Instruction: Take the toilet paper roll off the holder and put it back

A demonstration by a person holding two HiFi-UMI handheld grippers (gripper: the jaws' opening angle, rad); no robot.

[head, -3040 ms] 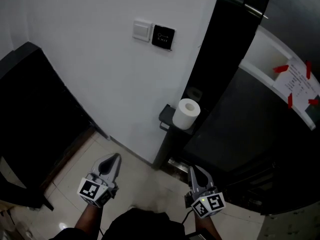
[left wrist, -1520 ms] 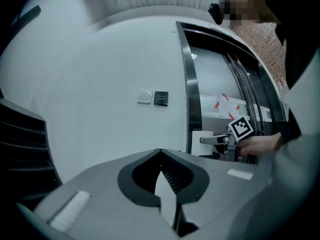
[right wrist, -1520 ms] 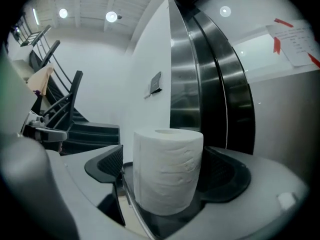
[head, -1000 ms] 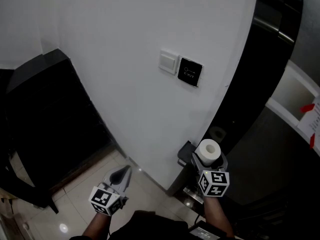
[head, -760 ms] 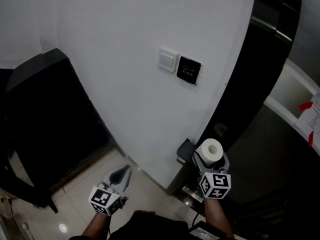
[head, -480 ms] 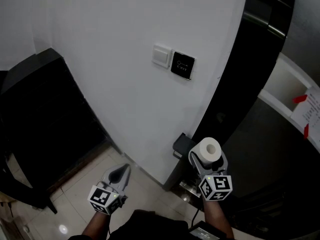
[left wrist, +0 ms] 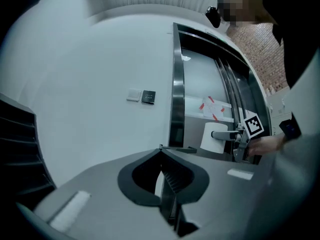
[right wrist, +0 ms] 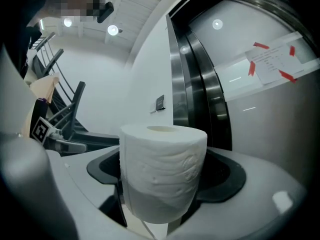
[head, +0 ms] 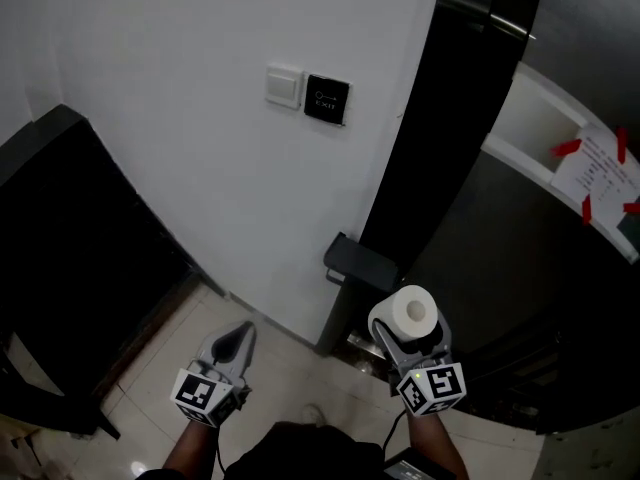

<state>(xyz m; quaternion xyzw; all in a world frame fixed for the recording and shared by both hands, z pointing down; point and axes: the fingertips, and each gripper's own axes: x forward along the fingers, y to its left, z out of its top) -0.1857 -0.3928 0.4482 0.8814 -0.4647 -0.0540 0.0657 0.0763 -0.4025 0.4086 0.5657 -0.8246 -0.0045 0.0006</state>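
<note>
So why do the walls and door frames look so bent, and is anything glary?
Both gripper views bend the door frame through wide-angle lenses; the right gripper view shows the toilet paper roll fairly sharp, ceiling lights glaring; the head view loses the black panel in shadow.

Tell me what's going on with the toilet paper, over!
Right hand-held gripper shut on toilet paper roll, upright. Left hand-held gripper shut, empty. Holder bare, path to it clear.

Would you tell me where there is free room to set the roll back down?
The holder has a bare flat top, bordered by the white wall and the black frame; the frame side looks tighter.
</note>
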